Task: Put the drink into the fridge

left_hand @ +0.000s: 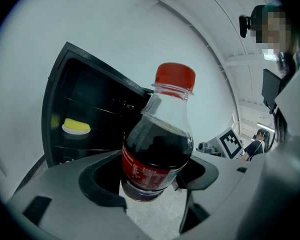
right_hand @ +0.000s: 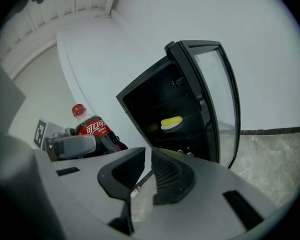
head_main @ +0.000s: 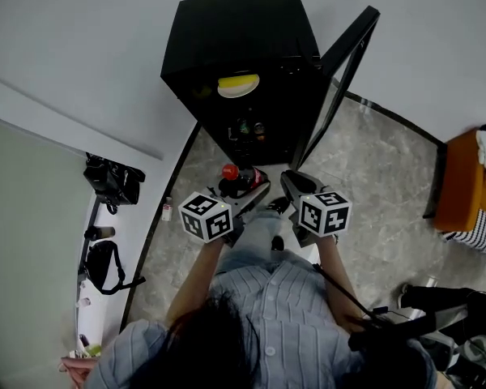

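My left tongs [head_main: 245, 191] are clamped on the drink [left_hand: 157, 151], a small clear plastic bottle of dark cola. It has a red screw cap [left_hand: 175, 76], a clear, empty neck, and a red label with white print wrapped low around the body. The jaws pinch it at the label, one on each side, and it stands nearly upright, leaning a little. It is out in the air in front of the fridge [head_main: 235, 47], not inside. The black fridge stands open, with a yellow thing on a white plate [head_main: 238, 84] on one shelf. My right tongs [right_hand: 149, 166] are closed to a sliver with nothing between them. The glass door [head_main: 344, 71] is swung out to the right.
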`<state>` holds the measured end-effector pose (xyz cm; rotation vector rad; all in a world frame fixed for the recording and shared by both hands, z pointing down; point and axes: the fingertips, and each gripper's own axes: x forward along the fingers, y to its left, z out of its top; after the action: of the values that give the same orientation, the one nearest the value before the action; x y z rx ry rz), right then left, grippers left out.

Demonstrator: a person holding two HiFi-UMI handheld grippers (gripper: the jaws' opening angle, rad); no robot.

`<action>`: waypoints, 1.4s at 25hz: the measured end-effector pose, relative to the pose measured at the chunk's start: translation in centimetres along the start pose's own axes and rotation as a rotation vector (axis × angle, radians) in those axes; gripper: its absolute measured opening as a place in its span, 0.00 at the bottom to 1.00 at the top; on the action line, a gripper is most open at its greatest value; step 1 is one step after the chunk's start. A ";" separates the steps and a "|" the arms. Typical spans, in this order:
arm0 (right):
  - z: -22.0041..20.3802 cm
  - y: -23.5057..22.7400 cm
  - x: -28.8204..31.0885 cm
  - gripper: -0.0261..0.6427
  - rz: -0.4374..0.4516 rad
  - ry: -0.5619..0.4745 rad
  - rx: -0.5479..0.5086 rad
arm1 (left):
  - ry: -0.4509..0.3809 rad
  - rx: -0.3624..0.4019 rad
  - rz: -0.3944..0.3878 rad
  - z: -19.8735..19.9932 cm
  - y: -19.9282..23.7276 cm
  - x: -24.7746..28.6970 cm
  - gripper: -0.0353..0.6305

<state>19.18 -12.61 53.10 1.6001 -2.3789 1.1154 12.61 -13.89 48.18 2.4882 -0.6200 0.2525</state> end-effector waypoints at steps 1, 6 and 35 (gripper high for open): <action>0.2 -0.3 0.3 0.11 0.000 0.005 0.001 | 0.000 -0.002 0.005 0.2 0.4 0.3 0.55; 1.3 -1.8 2.0 0.11 0.000 0.026 0.002 | -0.007 -0.004 0.034 1.2 2.8 1.6 0.55; 1.4 -1.9 11.1 0.11 0.101 0.243 -0.217 | -0.052 -0.013 0.220 2.0 18.8 7.4 0.55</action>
<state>16.18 -22.44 57.85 1.2153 -2.3469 0.9647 10.09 -31.67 57.66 2.4205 -0.9155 0.2657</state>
